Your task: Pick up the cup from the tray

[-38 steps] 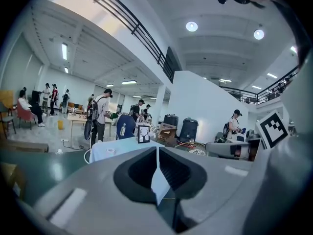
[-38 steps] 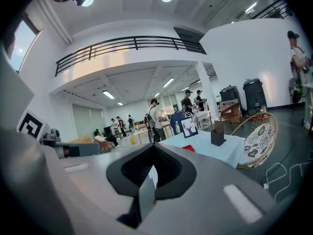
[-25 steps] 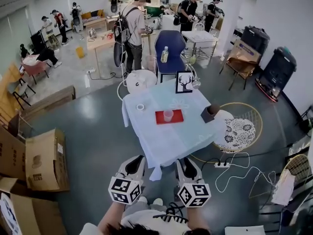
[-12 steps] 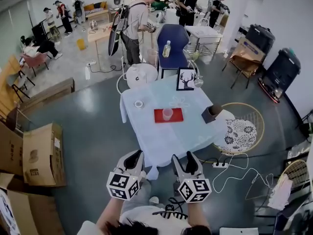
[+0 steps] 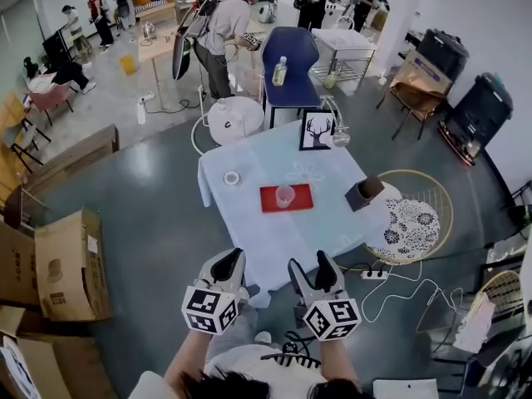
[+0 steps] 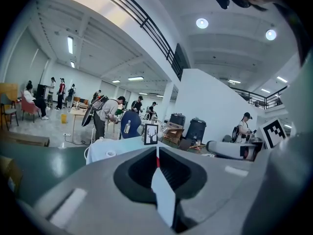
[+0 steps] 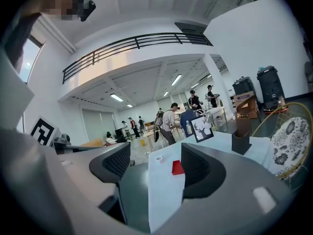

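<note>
The cup [image 5: 285, 194] stands on the red tray [image 5: 273, 199] near the middle of the cloth-covered table [image 5: 274, 248], well apart from both grippers, which are held low off the near edge with the table at their 12 o'clock. The left gripper [image 5: 227, 260] has its jaws drawn together to a thin slit with nothing between them. The right gripper [image 5: 308, 266] has its jaws spread apart and empty. From the tray, a roll of tape [image 5: 232, 178] lies at 10 o'clock, a framed deer picture [image 5: 316, 131] stands at 1 o'clock, and a dark box [image 5: 362, 194] sits at 3 o'clock.
</note>
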